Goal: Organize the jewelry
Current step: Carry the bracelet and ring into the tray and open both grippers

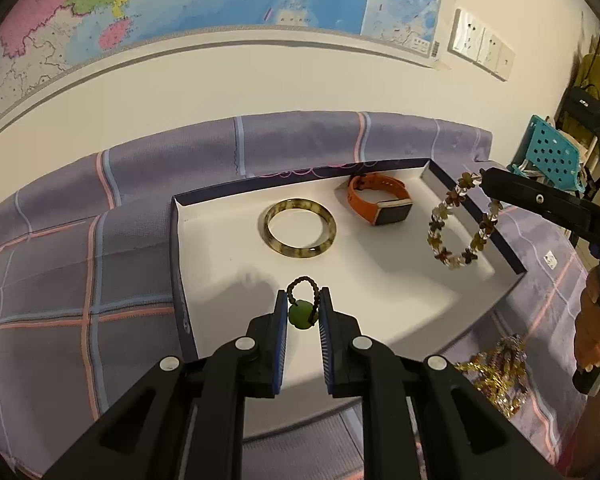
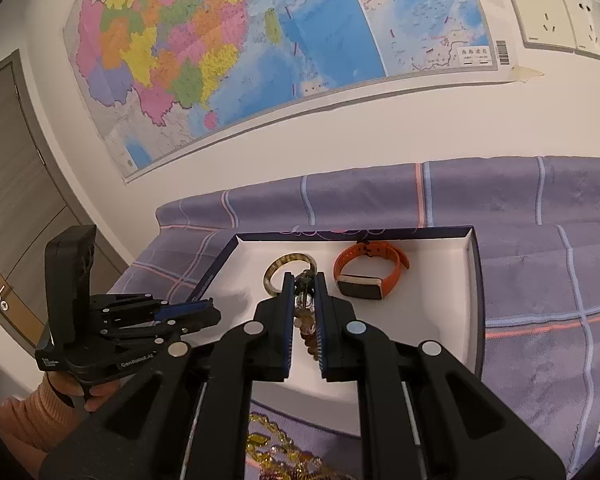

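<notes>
My left gripper [image 1: 303, 304] is shut on a green bead pendant [image 1: 300, 315] with a dark beaded loop, held above the near left part of the white-lined box [image 1: 220, 248]. My right gripper [image 2: 303, 280] is shut on a flower-bead bracelet [image 1: 462, 220], which hangs over the box's right side; in the right wrist view the bracelet [image 2: 305, 312] shows between the fingers. An amber bangle [image 1: 300, 227] and an orange smartwatch [image 1: 382, 204] lie in the box. They also show in the right wrist view, the bangle [image 2: 278, 266] and the smartwatch [image 2: 366, 272].
The box rests on a purple checked cloth [image 1: 80, 260] against a wall with a map [image 2: 220, 40]. A heap of gold chain jewelry [image 1: 496, 376] lies on the cloth at the box's near right corner. A teal perforated basket [image 1: 548, 152] stands far right.
</notes>
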Demonstrator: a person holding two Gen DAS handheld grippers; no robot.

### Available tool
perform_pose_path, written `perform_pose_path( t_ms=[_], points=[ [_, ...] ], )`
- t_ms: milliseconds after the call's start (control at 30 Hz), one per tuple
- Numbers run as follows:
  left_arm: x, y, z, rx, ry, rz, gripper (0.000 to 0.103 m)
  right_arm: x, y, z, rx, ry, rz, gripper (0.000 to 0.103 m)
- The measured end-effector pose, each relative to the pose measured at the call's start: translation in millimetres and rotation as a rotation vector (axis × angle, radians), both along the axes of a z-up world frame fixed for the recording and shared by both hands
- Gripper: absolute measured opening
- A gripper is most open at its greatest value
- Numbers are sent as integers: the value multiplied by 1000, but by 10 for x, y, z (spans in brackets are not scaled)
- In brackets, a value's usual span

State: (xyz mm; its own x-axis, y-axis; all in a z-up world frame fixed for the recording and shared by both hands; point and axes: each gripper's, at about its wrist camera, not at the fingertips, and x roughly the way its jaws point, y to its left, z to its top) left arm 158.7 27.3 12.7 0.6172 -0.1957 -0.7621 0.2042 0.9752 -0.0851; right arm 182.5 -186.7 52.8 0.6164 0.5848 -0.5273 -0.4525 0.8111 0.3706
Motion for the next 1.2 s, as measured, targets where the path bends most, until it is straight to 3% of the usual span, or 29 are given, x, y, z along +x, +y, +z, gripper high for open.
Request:
perform_pose_path(
  t_ms=[900, 1200],
  points=[
    [463, -155, -259, 49, 97, 21, 14, 407, 158, -414, -109, 82, -13, 10],
    [490, -158, -280, 46, 88, 34, 16, 461, 158, -532, -143, 117, -38, 12]
  ],
)
